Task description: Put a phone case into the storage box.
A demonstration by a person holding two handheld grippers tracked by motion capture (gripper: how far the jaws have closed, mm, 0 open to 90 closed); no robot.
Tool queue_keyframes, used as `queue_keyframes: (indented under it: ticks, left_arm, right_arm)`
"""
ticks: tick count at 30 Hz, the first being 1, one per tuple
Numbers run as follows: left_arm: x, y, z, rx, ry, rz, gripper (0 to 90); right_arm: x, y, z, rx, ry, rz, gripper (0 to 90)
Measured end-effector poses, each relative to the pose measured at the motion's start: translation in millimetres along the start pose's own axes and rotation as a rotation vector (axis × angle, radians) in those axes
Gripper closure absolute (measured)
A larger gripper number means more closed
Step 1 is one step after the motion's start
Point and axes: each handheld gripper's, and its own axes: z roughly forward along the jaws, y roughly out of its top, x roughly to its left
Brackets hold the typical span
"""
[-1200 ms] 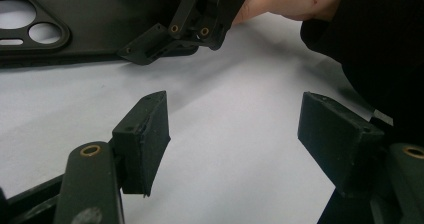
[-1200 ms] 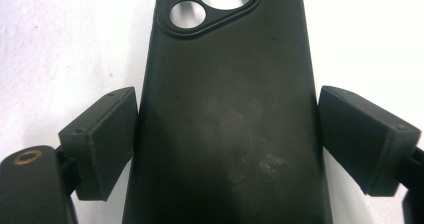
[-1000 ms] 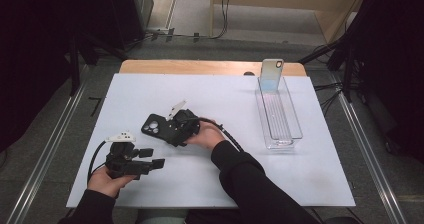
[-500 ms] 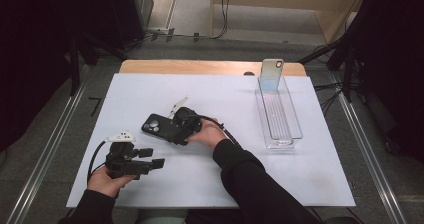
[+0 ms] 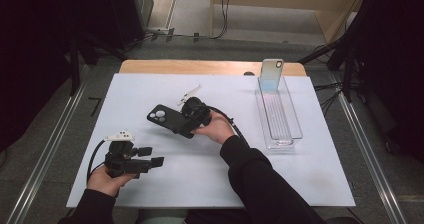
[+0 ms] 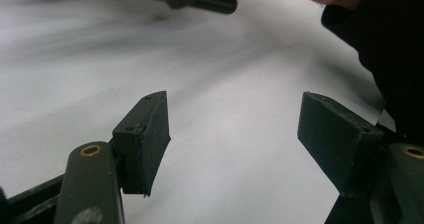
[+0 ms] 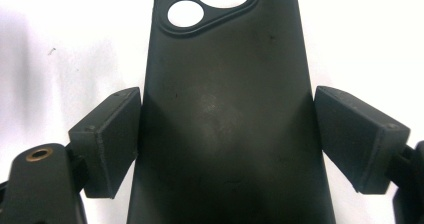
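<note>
- Nearest the person, the left gripper [image 5: 156,162] rests low over the white table [image 5: 280,184], near its front left edge, in the left hand [image 5: 107,179].
- In the left gripper view its jaws stand wide apart with only bare table between them.
- Farther in, near the table's middle, the right hand [image 5: 216,129] holds the right gripper [image 5: 186,129], pointed left.
- Its jaws clamp the long sides of a black case [image 7: 225,114], one pad on each edge.
- The case [image 5: 167,119] sticks out leftward from the gripper, camera cutout at the far end, back side up.
- In the high view I cannot tell whether the case's far end touches the table.
- Well apart, at the right, a clear tray [image 5: 295,121] lies lengthwise.
- A phone [image 5: 271,74] leans upright at the tray's far end.
</note>
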Motion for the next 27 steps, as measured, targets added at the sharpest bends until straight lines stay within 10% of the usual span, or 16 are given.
queue_keyframes:
  ticks: [12,27]
  left_arm:
    - [-3.3,7.6,5.3,0.021,-0.022,-0.053,29.4]
    - [-14.7,16.4,12.7,-0.009,-0.033,0.025,29.4]
  right_arm:
    - [7.7,-14.4,-38.7,-0.021,-0.021,0.027,13.9]
    - [15.7,-38.0,-84.2,-0.054,-0.019,0.098,13.7]
